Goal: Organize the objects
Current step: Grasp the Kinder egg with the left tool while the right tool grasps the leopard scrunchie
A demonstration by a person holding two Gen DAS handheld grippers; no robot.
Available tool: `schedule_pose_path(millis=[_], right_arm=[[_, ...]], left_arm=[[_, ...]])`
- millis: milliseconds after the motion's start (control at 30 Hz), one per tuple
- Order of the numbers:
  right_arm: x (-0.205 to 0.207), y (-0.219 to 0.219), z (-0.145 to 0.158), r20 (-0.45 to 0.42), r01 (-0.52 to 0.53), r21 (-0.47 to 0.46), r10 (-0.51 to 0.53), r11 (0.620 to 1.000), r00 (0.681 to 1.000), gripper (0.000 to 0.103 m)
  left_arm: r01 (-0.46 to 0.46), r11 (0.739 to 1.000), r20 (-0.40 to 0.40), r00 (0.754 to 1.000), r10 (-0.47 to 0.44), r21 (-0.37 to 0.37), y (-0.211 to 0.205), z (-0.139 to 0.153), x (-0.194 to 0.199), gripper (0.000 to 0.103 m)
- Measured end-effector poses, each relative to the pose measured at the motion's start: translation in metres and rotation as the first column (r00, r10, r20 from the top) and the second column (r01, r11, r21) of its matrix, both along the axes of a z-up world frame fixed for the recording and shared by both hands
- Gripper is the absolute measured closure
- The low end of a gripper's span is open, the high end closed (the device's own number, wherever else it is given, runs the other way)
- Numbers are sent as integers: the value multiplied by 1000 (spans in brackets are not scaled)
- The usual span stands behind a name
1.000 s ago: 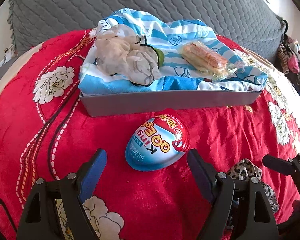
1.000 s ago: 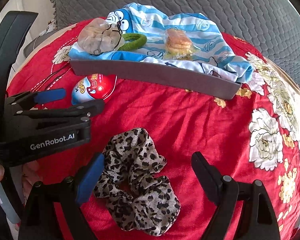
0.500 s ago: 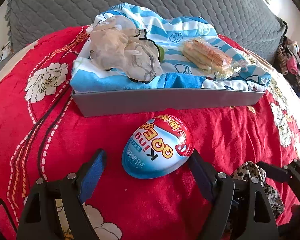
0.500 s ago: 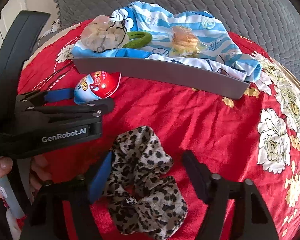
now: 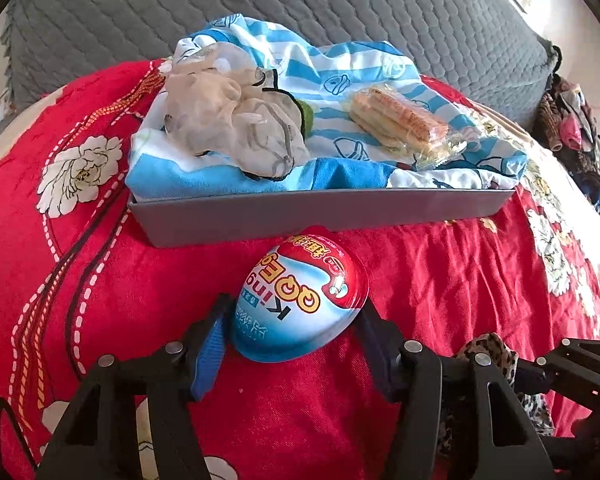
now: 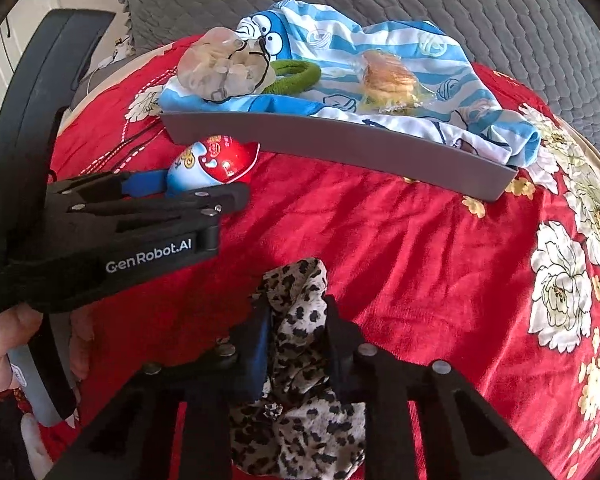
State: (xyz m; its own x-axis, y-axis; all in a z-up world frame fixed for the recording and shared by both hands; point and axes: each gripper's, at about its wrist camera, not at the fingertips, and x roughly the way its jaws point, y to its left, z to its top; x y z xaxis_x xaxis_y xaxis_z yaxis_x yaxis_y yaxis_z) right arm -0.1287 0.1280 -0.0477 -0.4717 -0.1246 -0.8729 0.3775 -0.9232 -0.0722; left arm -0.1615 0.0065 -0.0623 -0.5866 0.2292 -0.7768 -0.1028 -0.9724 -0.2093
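Closing on two things at once, both tools are at the pick-up step of the tidying. The left tool [image 5: 296,340] has its jaws narrowing around the egg-shaped plastic toy capsule with the red and blue printed wrapper [image 5: 300,304]; the blue pad already sits against the capsule's flank, and the capsule lies on the red flowered blanket [image 5: 440,280] just in front of the near wall of the grey shallow tray [image 5: 320,216]. The right tool [image 6: 298,332] is closing too, its jaws now narrow and pinching a fold of the leopard-print fabric scrunchie [image 6: 300,360], which lies further from the tray, nearer the blanket's front edge. The tray already carries a blue striped cloth, a beige mesh pouch, a green hair ring and a wrapped snack. By my reading, the next move calls for firm grips, then a lift clear over the tray's near wall.
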Motion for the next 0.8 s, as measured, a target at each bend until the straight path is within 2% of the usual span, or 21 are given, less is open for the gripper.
schedule_pose_path(millis=[267,800], right_arm=[[0,2,3,10,-5,-29,5,1000,1000,90],[3,-1,14,-27,-13,-40,12,999,1000,92]], left_arm=[[14,1000,-7,1000,-14,2,2,3,1,41],[8,1000,-25,1000,-7,18,0,12,8,41]])
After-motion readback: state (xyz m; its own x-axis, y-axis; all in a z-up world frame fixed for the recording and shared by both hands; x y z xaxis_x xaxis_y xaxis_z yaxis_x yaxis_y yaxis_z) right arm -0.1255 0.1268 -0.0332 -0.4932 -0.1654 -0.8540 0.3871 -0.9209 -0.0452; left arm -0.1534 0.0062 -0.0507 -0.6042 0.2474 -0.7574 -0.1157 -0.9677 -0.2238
